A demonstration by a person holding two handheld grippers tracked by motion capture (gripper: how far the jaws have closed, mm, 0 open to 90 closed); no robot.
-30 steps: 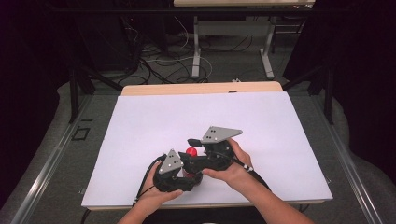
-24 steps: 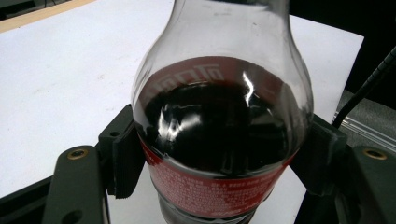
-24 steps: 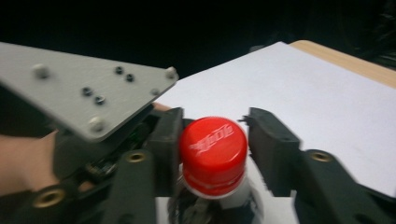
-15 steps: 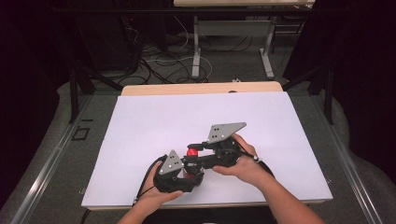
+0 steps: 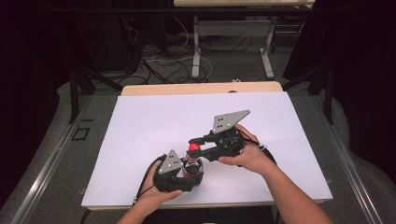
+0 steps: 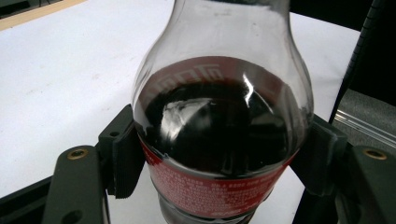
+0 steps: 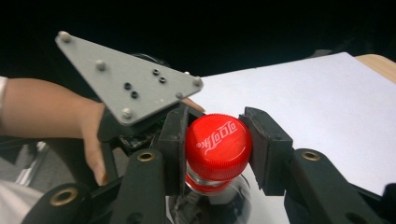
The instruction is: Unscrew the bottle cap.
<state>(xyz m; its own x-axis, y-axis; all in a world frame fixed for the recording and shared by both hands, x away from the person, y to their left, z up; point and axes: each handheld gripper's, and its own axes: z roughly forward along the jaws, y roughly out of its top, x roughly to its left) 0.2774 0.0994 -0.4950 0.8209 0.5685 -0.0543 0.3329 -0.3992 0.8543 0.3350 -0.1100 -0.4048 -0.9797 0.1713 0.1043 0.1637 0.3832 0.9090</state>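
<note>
With the left gripper [image 6: 219, 154] clamped on the cola bottle [image 6: 219, 121] standing on the white table [image 5: 140, 126] and the right gripper [image 7: 215, 144] apparently clamped on its red cap [image 7: 217, 142], a loose pad could slip while twisting and tip it.

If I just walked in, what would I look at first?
Probably the bright red cap on the bottle of dark soda, near the front edge of the white table. The right tool is squeezed shut on that cap from the side. The left tool grips the bottle's body lower down, at the top of its red label.
</note>
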